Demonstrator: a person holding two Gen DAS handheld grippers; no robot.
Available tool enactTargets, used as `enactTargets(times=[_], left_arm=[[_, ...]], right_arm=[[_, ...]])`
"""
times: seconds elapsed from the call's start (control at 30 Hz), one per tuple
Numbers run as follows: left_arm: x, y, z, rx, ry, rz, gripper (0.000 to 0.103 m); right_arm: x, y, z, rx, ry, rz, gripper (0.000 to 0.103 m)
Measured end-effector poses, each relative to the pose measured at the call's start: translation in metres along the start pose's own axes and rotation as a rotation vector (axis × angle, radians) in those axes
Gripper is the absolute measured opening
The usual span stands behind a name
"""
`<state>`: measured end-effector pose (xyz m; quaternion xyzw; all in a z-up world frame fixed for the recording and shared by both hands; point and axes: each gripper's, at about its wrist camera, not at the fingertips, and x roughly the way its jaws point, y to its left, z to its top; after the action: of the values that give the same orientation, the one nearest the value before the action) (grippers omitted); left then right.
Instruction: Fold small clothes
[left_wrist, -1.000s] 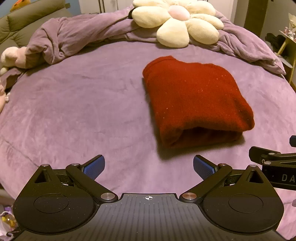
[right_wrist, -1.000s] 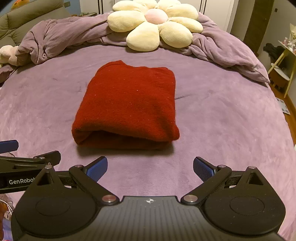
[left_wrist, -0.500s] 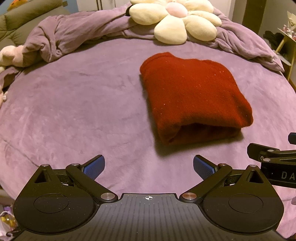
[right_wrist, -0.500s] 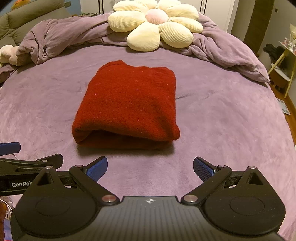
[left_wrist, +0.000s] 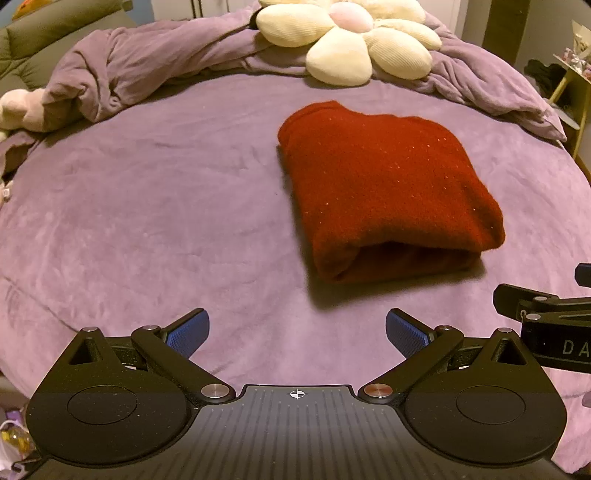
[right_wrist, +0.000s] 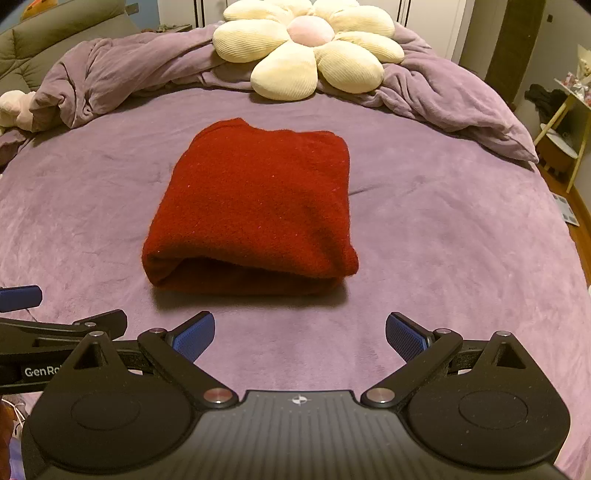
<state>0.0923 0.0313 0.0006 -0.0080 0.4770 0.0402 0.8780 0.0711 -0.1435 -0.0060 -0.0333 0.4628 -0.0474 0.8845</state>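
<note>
The red garment (right_wrist: 255, 206) lies folded in a thick, nearly square packet on the purple bed cover (right_wrist: 443, 258), approx. in the middle of the bed, with its layered open edge turned toward the cameras and its rounded fold on the far side. In the left wrist view the same red garment (left_wrist: 384, 192) sits to the right of centre, so the left gripper (left_wrist: 297, 328) points at bare cover just beside the packet's near left corner. This gripper has its blue-padded fingers (left_wrist: 186, 332) spread wide w/ nothing between them, and it does not touch the cloth. The right gripper (right_wrist: 300, 330) is also spread wide and holds nothing; its fingertips (right_wrist: 404, 338) hang in front of the garment's near edge, close but apart from it. Each tool shows in the other's camera (only partly, at the frame edge): the right one at the right border of the left view, the left one at the left border of the right view. Behind the garment a cream flower-shaped pillow (right_wrist: 306, 48) rests on a crumpled purple duvet (right_wrist: 122, 70) along the far side of the bed. A pale plush toy (right_wrist: 14, 109) lies at the far left, and a small yellow-legged side table (right_wrist: 565, 122) stands to the right, beside the bed.
</note>
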Motion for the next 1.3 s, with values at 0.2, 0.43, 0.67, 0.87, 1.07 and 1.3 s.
enactTargets(times=[0.2, 0.43, 0.67, 0.87, 1.07, 1.3], left_arm=[[0.0006, 0.0014, -0.0009, -0.012, 0.001, 0.006, 0.103], [0.0016, 0.0018, -0.0009, -0.014, 0.005, 0.003, 0.103], [0.0010, 0.0030, -0.0011, -0.019, -0.002, -0.004, 0.103], [-0.0006, 0.0023, -0.0004, -0.018, -0.010, -0.004, 0.103], [-0.0008, 0.0002, -0.0001, -0.010, -0.005, -0.002, 0.103], [-0.0001, 0.0002, 0.0006, -0.001, -0.001, -0.002, 0.103]], right_arm=[[-0.0002, 0.0004, 0.0000, 0.000, -0.001, -0.004, 0.099], [0.0001, 0.0004, 0.0006, 0.002, 0.000, -0.005, 0.099], [-0.0009, 0.0006, -0.0003, -0.001, -0.005, -0.008, 0.099], [-0.0028, 0.0004, 0.0002, -0.001, -0.008, -0.011, 0.099], [-0.0037, 0.0010, 0.0009, -0.007, -0.009, -0.015, 0.099], [-0.0037, 0.0006, 0.0018, -0.010, -0.008, -0.020, 0.099]])
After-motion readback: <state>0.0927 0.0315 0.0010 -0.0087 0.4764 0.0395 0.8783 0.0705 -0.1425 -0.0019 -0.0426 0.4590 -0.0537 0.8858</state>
